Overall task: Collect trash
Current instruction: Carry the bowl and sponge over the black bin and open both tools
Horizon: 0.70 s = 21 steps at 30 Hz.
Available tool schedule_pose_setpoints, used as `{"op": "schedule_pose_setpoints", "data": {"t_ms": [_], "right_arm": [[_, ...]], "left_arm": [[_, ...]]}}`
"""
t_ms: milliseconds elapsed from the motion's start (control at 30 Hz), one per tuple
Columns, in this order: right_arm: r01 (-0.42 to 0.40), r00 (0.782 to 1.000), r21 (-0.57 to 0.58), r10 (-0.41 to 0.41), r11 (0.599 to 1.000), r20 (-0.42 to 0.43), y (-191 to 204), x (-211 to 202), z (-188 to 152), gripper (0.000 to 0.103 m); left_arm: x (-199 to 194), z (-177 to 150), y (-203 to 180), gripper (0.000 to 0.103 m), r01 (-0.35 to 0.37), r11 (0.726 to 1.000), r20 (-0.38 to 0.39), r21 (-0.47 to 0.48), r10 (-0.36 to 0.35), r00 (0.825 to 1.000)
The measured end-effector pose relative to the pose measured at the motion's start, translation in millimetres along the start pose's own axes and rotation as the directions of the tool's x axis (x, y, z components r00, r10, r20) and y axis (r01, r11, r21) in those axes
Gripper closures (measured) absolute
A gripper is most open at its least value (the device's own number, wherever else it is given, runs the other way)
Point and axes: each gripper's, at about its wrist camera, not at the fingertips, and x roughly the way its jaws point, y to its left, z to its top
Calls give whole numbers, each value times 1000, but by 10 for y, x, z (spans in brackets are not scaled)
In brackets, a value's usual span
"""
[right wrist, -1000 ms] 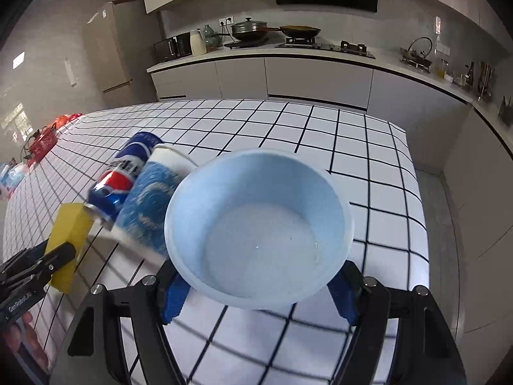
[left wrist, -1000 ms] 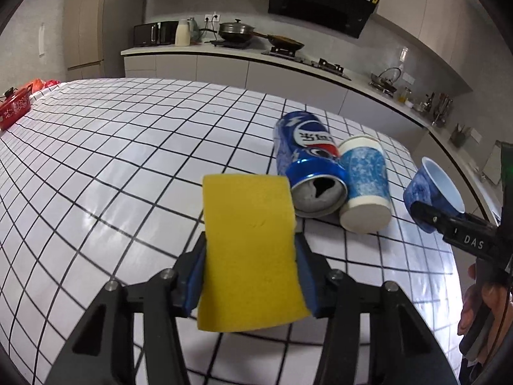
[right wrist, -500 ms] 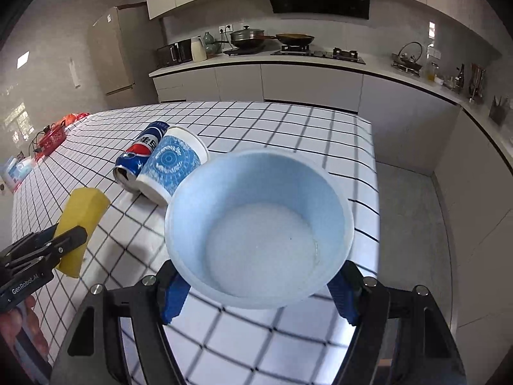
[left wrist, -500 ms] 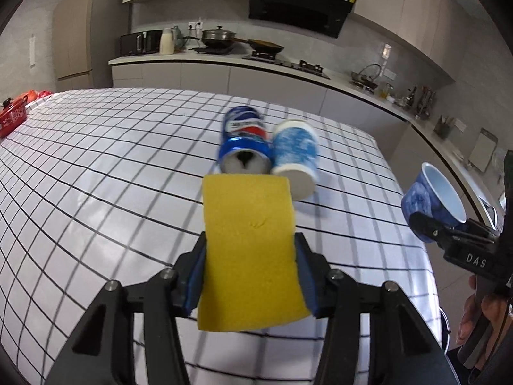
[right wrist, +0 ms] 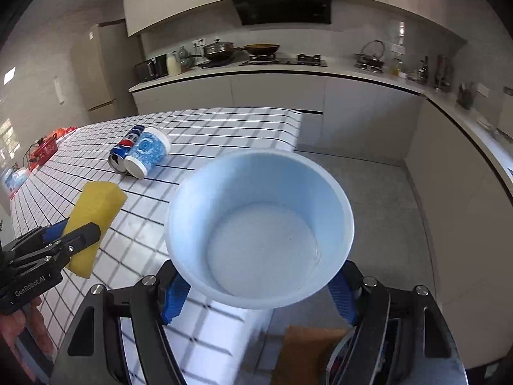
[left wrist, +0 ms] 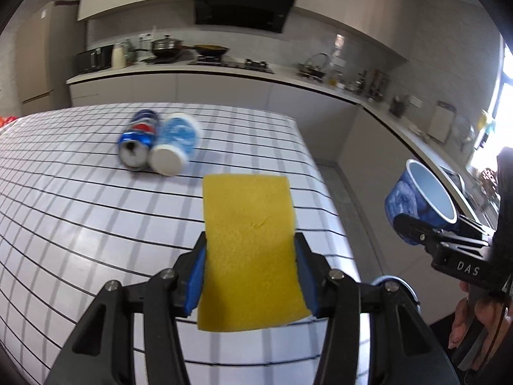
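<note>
My left gripper [left wrist: 250, 272] is shut on a yellow sponge [left wrist: 250, 243] and holds it above the checked table [left wrist: 80, 224] near its right edge. The sponge also shows in the right wrist view [right wrist: 93, 215]. My right gripper [right wrist: 259, 285] is shut on a blue paper cup [right wrist: 259, 227], open side toward the camera, held past the table's edge; it also shows in the left wrist view [left wrist: 420, 199]. A blue Pepsi can [left wrist: 138, 141] and a blue-white paper cup [left wrist: 176, 147] lie side by side on the table farther off.
Below the right gripper something brown [right wrist: 307, 349] sits off the table's edge, partly hidden. A kitchen counter [right wrist: 288, 70] with pots runs along the back wall. Red items [right wrist: 48, 147] lie at the table's far left.
Both grippers have pulled back and rightward with their loads. The can and lying cup look smaller and farther away. The right gripper's cup is now past the table edge.
</note>
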Motion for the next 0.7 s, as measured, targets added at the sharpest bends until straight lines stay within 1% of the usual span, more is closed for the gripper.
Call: {"op": "schedule_pose_setpoints", "data": {"t_ms": [167,400,700], "right_arm": [[47,999,34,-48,998,3,-331,-323,-243,27],[107,994,85,-107,991,3,-829,-706,-569,27],[164,986,122,-162,979,-30,-1394,-983,-950,27]], "left_arm": [[-14,-94,-432,51,62,997,-11,48,-62,998],[-12,-207,-984,51,130,986,-29,104,-128,991],[59,-446,-1680,51,215,962,-85,169,-203,975]]}}
